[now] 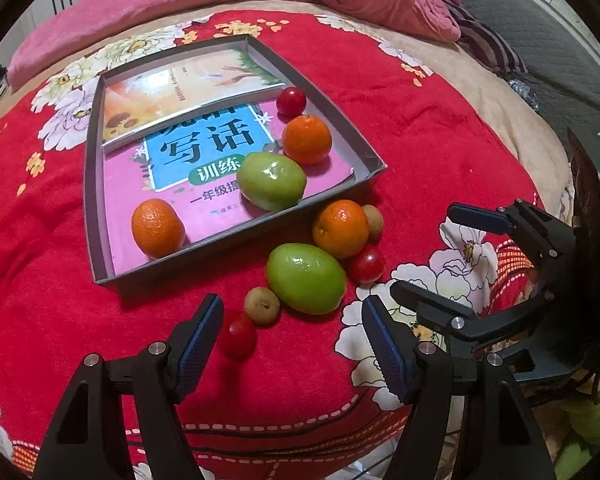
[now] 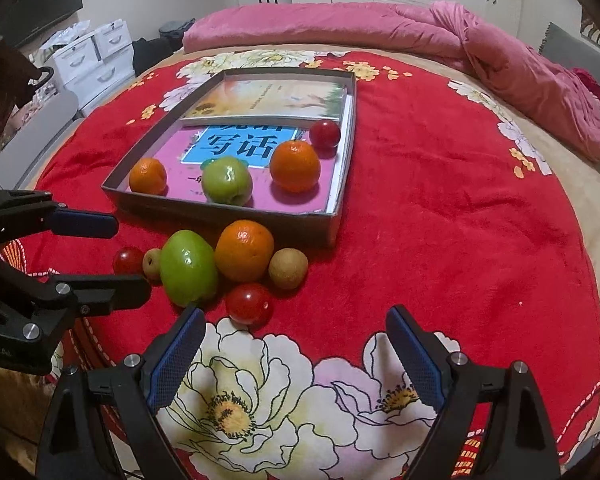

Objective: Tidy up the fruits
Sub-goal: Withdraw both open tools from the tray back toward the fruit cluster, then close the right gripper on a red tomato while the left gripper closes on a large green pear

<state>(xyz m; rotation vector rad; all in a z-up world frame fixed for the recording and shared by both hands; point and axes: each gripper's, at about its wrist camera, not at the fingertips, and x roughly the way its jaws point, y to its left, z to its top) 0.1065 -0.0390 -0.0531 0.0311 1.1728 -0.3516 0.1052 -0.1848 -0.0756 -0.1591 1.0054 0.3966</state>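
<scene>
Both the left tongs (image 1: 292,320) and right tongs (image 2: 296,332) are hanging spread and empty over the red blanket (image 2: 440,220). Six fruits are lying beside the grey tray (image 1: 96,216), which is holding four.

Red floral blanket (image 2: 440,208) w/ pink quilt (image 2: 500,56) bunched at far edge; white drawers (image 2: 96,60) beyond, left.

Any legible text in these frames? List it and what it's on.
"写话" – large dark characters on the blue panel of the pink book in the grey tray.
"训练" – white on a green badge just below, same cover.
"一年级" – black line lower down; it runs on under the green fruit.
Top line of the blue panel: hidden by the upper book.
Upper book's spine print and the pink book's bottom line: too small to read.
</scene>
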